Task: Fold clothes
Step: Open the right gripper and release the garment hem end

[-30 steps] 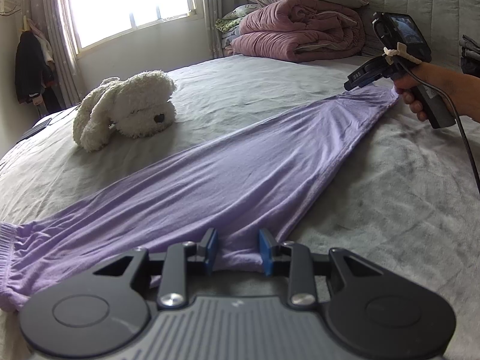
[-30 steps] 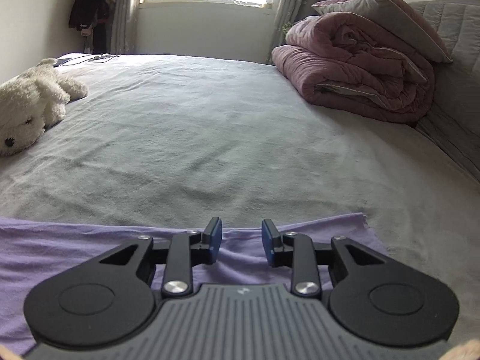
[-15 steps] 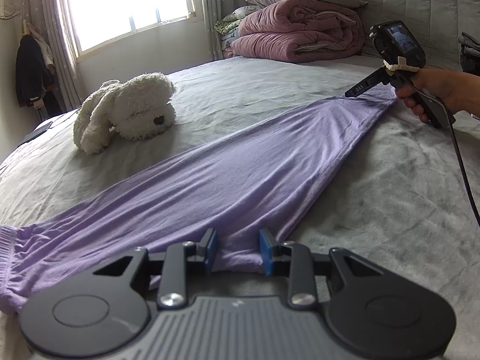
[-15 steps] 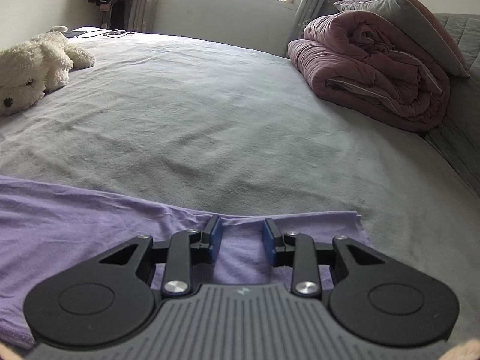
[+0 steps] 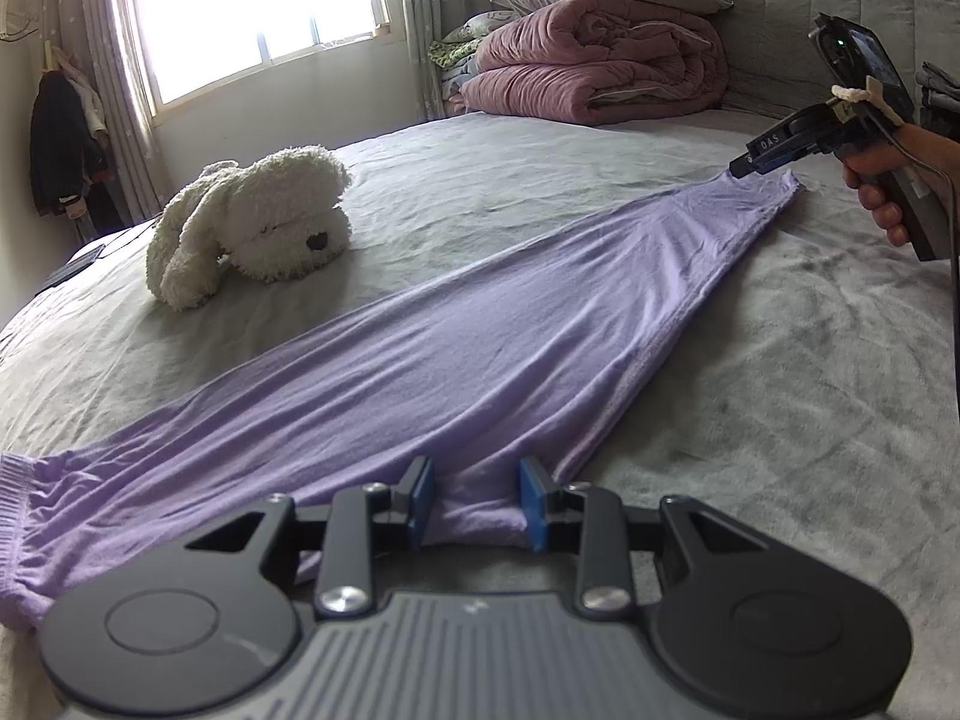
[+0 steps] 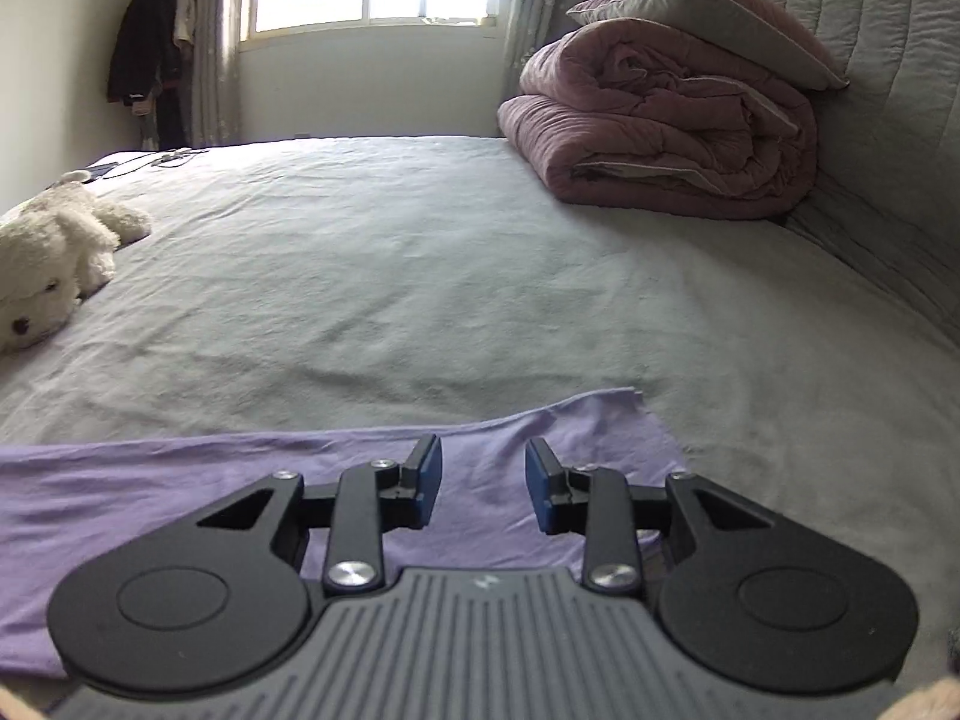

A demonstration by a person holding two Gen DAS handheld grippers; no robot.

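Note:
A pair of purple trousers (image 5: 480, 348) lies stretched across the grey bed (image 5: 780, 420), its elastic waistband at the near left. My left gripper (image 5: 477, 504) holds a bunched fold of the trousers' near edge between its blue pads. In the left wrist view my right gripper (image 5: 741, 167), held by a hand (image 5: 882, 192), touches the far end of the cloth with its tip. In the right wrist view the right gripper (image 6: 483, 486) hovers over that end of the trousers (image 6: 180, 492). Its jaws are opening, and the flat cloth shows in the gap with neither pad pressing on it.
A white plush dog (image 5: 258, 222) lies on the bed left of the trousers and shows again as the plush dog (image 6: 42, 258). A folded pink quilt (image 5: 594, 60) with a pillow on top sits by the grey headboard (image 6: 888, 120). Dark clothes (image 5: 60, 144) hang beside the window.
The right gripper has shifted to the right in the left wrist view, and the trousers' far end has lifted slightly at its corner. The left gripper kept still with its hold.

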